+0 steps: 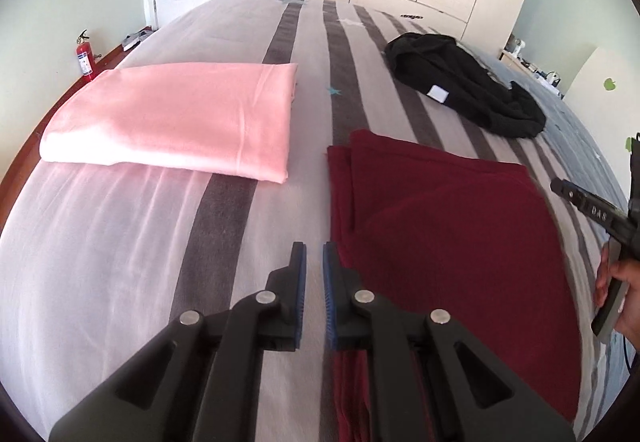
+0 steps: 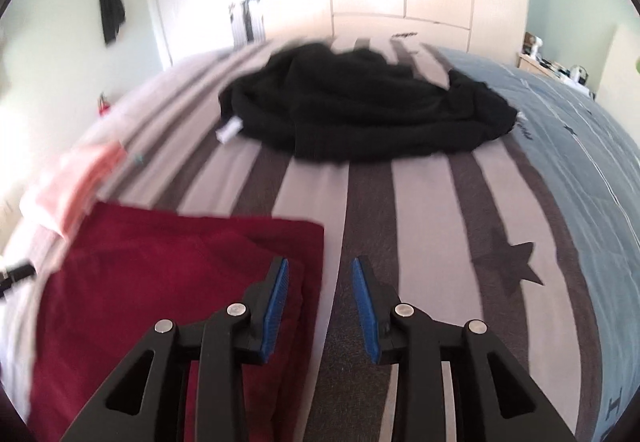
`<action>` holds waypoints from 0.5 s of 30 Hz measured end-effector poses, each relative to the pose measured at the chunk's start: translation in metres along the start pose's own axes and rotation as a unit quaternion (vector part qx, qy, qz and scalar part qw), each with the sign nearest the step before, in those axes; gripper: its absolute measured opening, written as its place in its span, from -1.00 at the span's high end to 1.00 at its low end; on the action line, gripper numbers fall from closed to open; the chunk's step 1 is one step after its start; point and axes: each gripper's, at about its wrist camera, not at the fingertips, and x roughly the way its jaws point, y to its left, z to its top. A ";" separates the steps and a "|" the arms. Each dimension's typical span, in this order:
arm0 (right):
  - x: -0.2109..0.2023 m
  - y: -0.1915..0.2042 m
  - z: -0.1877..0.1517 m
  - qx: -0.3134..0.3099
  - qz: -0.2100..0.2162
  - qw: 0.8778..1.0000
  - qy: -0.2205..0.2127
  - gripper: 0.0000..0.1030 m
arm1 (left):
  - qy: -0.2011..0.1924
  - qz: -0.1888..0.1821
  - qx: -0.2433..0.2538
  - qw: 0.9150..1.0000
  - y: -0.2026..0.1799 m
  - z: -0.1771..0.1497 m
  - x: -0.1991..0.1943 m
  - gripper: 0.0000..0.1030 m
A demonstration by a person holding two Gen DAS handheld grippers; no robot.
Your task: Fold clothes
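- Currently my right tool (image 2: 320, 300) hangs over the bed (image 2: 420, 209) with its jaws apart and nothing between them; its left finger overlaps the right edge of the folded maroon garment (image 2: 168, 282), its right finger is over bare striped cover.
- My left tool (image 1: 315, 290) has its jaws nearly together, a narrow gap showing, and holds nothing; it sits just beside the left edge of the maroon garment.
- Straight ahead of the right tool, well apart from it, lies the unfolded black garment (image 2: 360, 109), heaped, its long axis running roughly left to right across the bed.
- From the left tool the black garment lies ahead and to the right, beyond the maroon one; I judge the right tool nearer.
- Ahead and left of the left tool, the pink garment (image 1: 176, 117) lies folded flat.
- Judgement: the black garment is next; the reach is forward, the right tool leading.
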 end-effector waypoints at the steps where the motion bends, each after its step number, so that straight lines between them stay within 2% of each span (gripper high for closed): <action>1: -0.011 -0.001 -0.001 0.006 0.006 1.000 -0.004 0.42 | 0.000 -0.005 -0.001 1.000 0.000 -0.006 -0.008 0.86; 6: -0.056 0.007 -0.029 0.006 0.029 1.000 0.004 0.42 | 0.006 -0.017 -0.022 1.000 -0.001 -0.047 -0.051 0.85; 9: -0.088 0.012 -0.065 0.014 0.036 0.999 0.023 0.39 | 0.009 -0.040 -0.050 0.998 0.002 -0.072 -0.077 0.52; 11: -0.107 0.013 -0.091 0.020 0.037 0.998 0.037 0.39 | 0.008 -0.052 -0.071 0.996 0.004 -0.085 -0.089 0.21; 15: -0.139 0.013 -0.140 0.044 0.038 0.996 0.066 0.27 | 0.016 -0.053 -0.076 0.996 0.001 -0.112 -0.103 0.12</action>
